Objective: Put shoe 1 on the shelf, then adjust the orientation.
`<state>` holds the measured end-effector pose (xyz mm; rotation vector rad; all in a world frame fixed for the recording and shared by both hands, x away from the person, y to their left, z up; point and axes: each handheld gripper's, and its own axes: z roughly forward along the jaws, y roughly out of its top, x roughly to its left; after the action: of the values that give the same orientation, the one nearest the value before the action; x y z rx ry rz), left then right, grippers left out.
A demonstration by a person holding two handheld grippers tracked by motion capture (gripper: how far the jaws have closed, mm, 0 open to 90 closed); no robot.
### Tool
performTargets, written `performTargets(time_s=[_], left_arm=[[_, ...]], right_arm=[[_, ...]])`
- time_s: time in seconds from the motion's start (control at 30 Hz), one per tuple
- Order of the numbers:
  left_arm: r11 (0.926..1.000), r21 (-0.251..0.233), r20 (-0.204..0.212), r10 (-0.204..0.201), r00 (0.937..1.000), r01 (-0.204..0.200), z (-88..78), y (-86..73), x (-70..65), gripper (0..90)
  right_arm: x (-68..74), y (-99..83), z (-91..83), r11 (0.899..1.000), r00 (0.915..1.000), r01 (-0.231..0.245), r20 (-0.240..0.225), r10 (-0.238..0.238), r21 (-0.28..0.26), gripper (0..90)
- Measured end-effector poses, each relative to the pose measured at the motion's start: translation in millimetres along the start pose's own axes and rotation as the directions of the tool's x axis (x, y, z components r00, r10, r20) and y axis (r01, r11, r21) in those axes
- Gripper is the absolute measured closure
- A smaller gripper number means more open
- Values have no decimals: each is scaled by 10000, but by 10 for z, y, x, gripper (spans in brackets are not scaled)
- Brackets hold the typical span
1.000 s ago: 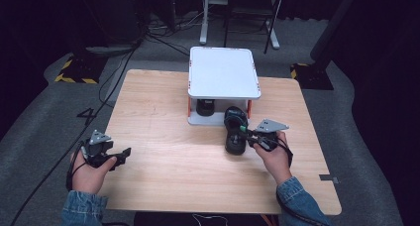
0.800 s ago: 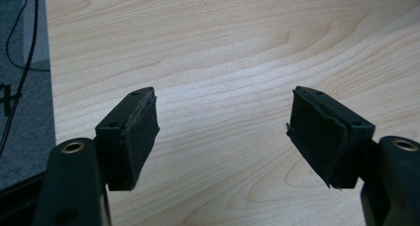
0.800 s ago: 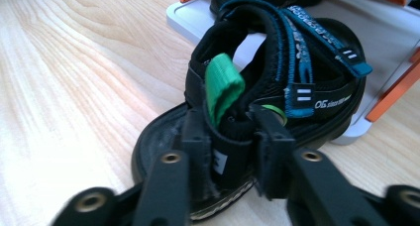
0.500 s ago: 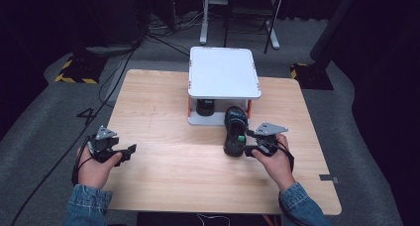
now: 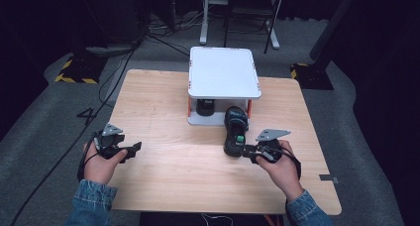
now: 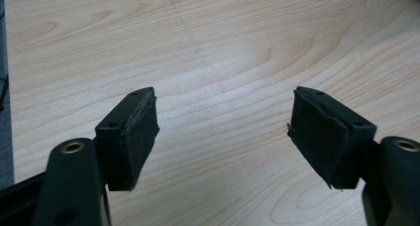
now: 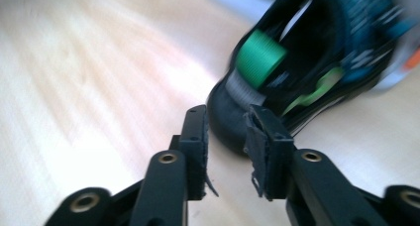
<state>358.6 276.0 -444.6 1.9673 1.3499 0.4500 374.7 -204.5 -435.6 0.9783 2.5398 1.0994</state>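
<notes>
Right tool [image 7: 225, 132]: jaws just narrowing, heel of black shoe [image 5: 236, 132] between, not yet clamped
Left tool [image 6: 225, 137]: jaws apart, empty, at table's [image 5: 163, 97] 8 o'clock
Risk: rounded heel slips out, shoe toppling toward white stand [image 5: 224, 72] at 12 o'clock

Wooden table [image 5: 163, 107]: shoe [image 5: 235, 129], white stand [image 5: 224, 72]

Denim sleeves [image 5: 91, 206] on both arms. Black left gripper [image 5: 132, 147], right gripper [image 5: 246, 150], each with grey three-cornered plate [image 5: 271, 134]; brass-ringed screws [image 6: 73, 147], frayed black pads [image 7: 257, 137], black cable lower left.
</notes>
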Motion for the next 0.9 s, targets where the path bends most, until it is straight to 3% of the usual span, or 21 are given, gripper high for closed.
performTargets(time_s=[0.03,0.07,0.1,0.13,0.2,0.23,0.27,0.37,0.6,0.9], left_arm=[[10000,0,0,0,10000,0,0,0,0,273],[10000,13,43,53,10000,-53,13,15,-15,273],[10000,13,43,53,10000,-53,13,15,-15,273],[10000,15,33,63,10000,-63,18,17,-16,273],[10000,28,35,50,10000,-51,27,18,-20,273],[10000,28,35,50,10000,-51,27,18,-20,272],[10000,40,46,83,10000,-83,32,20,-21,271],[10000,42,28,33,10000,-33,30,21,-21,271],[9998,162,-229,147,9996,-144,36,-8,-10,294],[9997,241,-302,74,9995,-66,24,-44,4,291]], right_arm=[[0,0,0,10000,10000,0,0,0,0,712],[32,-58,88,9970,9999,-78,-122,87,765,678],[32,-58,88,9970,9999,-78,-122,87,765,678],[35,-115,163,9920,9998,-196,97,185,1250,610],[25,-166,226,9881,9973,-417,656,322,1479,473],[25,-166,226,9881,9973,-417,656,322,1479,473],[21,-232,333,9876,9891,-517,1442,301,1484,310],[36,-249,402,9915,9870,-497,1577,304,1200,234],[-11,-251,592,9963,9756,-864,2026,842,23,216],[-154,-192,670,9987,9855,-399,1636,444,-312,233]])
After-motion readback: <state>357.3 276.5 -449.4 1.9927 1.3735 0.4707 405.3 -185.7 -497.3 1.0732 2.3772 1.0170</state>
